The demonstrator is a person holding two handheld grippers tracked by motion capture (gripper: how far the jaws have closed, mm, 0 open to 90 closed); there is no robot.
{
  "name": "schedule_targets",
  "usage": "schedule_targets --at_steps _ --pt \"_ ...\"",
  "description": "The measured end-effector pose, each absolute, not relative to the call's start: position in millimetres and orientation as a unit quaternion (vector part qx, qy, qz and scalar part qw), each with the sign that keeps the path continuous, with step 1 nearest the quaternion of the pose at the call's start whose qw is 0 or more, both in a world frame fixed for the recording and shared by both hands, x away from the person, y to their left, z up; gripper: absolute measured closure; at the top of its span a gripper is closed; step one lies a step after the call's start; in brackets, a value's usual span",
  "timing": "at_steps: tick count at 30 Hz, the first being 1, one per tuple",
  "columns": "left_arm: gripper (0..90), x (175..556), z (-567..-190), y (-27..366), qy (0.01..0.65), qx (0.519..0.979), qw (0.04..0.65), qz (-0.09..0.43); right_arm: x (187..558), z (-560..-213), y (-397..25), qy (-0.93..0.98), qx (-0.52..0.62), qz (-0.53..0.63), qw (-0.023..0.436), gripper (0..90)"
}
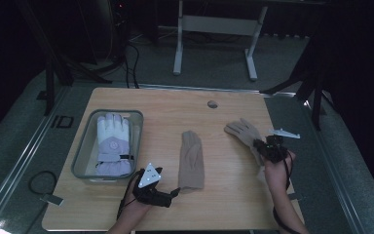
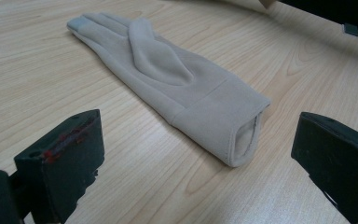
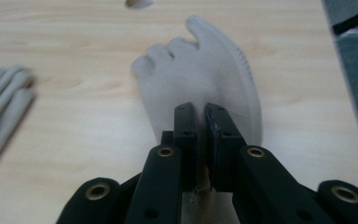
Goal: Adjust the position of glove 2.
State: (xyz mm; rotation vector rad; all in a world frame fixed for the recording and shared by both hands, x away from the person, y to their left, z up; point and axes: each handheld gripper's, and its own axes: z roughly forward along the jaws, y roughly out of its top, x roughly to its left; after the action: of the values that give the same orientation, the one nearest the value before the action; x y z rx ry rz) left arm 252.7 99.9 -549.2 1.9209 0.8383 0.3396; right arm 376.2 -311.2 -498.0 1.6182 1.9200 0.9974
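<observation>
Two beige knit gloves lie on the wooden table [image 1: 224,195]. The middle glove [image 1: 191,161] lies flat with its fingers pointing away. My left gripper [image 1: 174,192] stands open at its cuff; in the left gripper view the glove [image 2: 177,79] lies ahead, its cuff opening between the wide-apart jaws of that gripper [image 2: 196,149]. The right glove [image 1: 242,131] lies near the table's right edge. My right gripper [image 1: 265,146] is shut on its cuff. In the right gripper view the jaws of that gripper [image 3: 201,116] pinch the cuff of this glove [image 3: 205,74].
A clear plastic bin [image 1: 84,146] at the left holds a lavender and white ski glove [image 1: 112,144]. A cable grommet [image 1: 212,104] sits near the table's far edge. The middle glove's fingers [image 3: 0,102] show at the left of the right gripper view.
</observation>
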Motion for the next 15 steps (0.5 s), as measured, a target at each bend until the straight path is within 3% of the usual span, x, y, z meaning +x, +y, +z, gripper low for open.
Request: schedule_targets --at_steps 4,15 --pt "2.5 253 -549 101 0.343 0.79 0.488 0.138 352 -505 -306 0.695 0.58 0.373 0.202 82.7" --pt "2.5 252 -549 99 0.335 0.794 0.489 0.138 350 -548 -302 0.737 0.561 0.321 0.198 78.1"
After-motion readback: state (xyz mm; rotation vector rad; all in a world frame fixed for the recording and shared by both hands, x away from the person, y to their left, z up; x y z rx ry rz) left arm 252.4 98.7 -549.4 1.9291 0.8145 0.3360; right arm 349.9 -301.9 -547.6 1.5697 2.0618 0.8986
